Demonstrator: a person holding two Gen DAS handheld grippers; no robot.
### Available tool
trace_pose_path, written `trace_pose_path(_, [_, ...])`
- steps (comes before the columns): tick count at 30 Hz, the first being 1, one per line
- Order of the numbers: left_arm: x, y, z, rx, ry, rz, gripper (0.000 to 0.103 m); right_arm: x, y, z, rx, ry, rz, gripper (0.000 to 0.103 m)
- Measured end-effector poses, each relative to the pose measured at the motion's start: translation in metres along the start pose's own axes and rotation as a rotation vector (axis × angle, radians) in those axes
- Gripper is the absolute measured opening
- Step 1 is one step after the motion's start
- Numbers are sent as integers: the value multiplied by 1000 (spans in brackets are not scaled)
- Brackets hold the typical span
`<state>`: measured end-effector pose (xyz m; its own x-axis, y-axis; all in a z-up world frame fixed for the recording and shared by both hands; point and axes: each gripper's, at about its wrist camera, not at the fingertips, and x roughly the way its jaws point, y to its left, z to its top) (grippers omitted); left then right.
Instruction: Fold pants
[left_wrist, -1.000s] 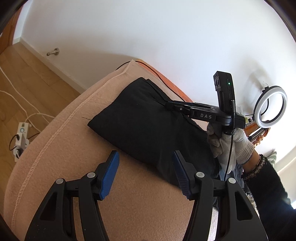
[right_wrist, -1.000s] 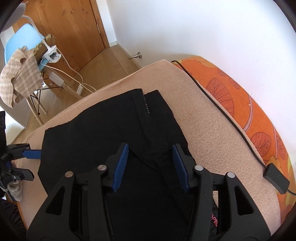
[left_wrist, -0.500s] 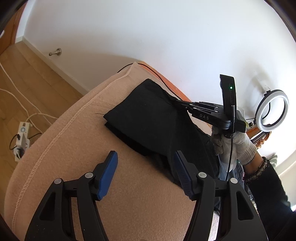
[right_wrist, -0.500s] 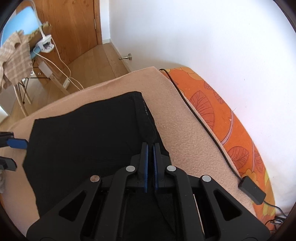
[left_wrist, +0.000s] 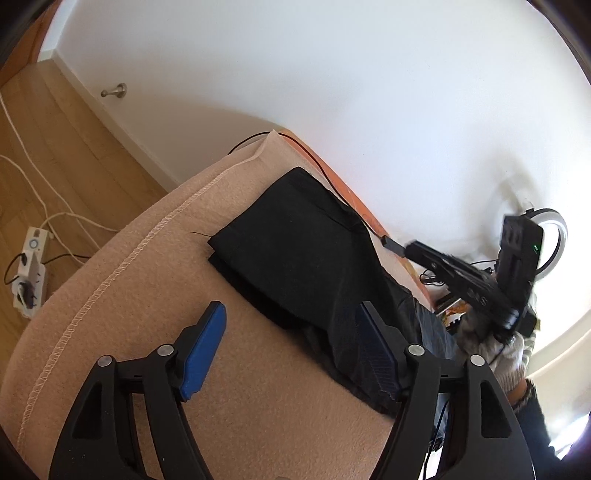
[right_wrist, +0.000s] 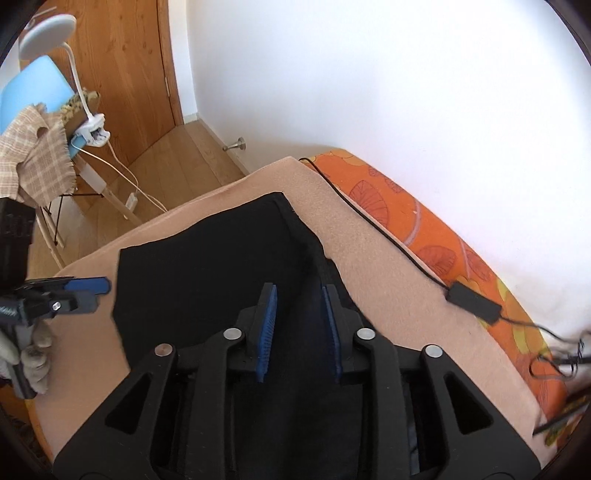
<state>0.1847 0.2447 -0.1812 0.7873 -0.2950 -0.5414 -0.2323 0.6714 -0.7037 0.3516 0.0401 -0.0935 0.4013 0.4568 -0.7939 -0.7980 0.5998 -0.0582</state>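
Lying: black pants (right_wrist: 207, 280) folded on blanket (left_wrist: 122, 302).
Handling: likely soft, light — pinch folded edge.
Left claw (left_wrist: 291, 347): spread, empty.
Right claw (right_wrist: 299, 328): parted, empty.

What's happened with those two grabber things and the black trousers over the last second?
The right gripper had pinched shut on the black pants half a second ago; it has now opened and let go, and the left wrist view shows it lifted away toward the wall. The left gripper stayed open, gripping nothing. The pants remain folded on the beige blanket.
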Motion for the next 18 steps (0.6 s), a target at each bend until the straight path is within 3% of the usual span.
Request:
trace_pose_path(1, [-1, 1, 0, -21, -5, -2, 74, -21, 1, -11, 31, -9, 0, 38])
trace_pose_path(10, [9, 14, 20, -268, 24, -3, 75, -196, 0, -153, 420, -147, 11, 45])
trace_pose_path(14, [13, 11, 25, -276, 17, 23, 75, -239, 2, -208, 552, -215, 29, 45])
trace_pose_path(18, [13, 7, 24, -314, 4, 57, 75, -260, 7, -223, 627, -276, 96, 45])
